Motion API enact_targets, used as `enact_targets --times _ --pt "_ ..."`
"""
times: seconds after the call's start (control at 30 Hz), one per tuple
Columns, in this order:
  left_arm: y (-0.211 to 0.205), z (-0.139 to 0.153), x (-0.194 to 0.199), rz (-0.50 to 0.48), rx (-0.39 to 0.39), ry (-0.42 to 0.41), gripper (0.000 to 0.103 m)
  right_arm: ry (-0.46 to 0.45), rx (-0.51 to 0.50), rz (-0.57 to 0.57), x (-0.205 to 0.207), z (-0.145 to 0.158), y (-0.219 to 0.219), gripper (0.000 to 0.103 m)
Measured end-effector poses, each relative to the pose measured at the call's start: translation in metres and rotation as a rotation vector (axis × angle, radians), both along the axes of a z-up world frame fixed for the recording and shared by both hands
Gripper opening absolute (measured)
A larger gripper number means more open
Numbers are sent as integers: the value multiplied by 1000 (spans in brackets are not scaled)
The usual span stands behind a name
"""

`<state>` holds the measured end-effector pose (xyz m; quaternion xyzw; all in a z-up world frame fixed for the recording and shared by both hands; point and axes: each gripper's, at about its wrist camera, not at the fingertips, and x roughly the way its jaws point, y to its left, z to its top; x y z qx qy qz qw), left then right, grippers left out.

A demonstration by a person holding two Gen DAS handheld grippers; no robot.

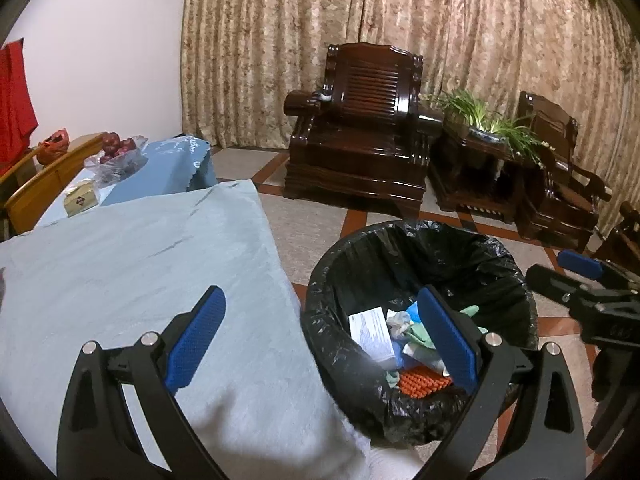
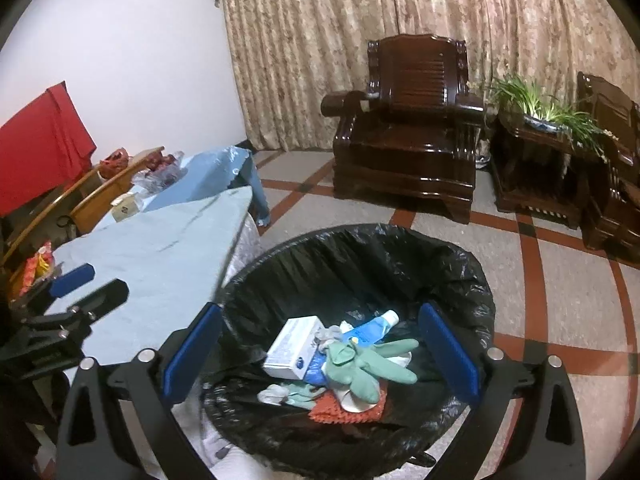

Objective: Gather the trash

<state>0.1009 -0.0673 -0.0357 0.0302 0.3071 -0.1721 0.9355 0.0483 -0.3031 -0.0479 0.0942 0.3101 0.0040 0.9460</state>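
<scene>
A bin with a black liner [image 2: 360, 256] [image 1: 400, 240] stands on the floor beside the table. Inside lie a white box [image 2: 294, 346] [image 1: 370, 334], a green glove [image 2: 364, 362], a blue tube [image 2: 370, 328] and an orange ridged piece [image 2: 340, 410] [image 1: 422, 386]. My right gripper [image 2: 320, 354] hangs open above the bin's mouth with nothing between its blue pads. My left gripper [image 1: 322, 340] is open and empty, one finger over the table's corner, the other over the bin. Each gripper shows at the edge of the other's view: the right gripper [image 1: 580, 280], the left gripper [image 2: 72, 292].
A light blue cloth [image 1: 140, 260] covers the table. At its far end lie a small box [image 1: 82, 198] and a bag of red fruit [image 1: 118, 152]. Dark wooden armchairs [image 1: 356, 132] and a plant stand [image 1: 480, 148] line the curtain; tiled floor lies between.
</scene>
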Motion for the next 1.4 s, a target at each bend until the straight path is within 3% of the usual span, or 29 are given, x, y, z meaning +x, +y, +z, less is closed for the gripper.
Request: enact_targets --times 0.63,1.4 --pt "12 48 -55 10 4 -115 96 -100 -46 64 -43 52 31 97" --pt "26 64 -70 30 -40 -154 96 -138 -73 83 -50 67 42 97"
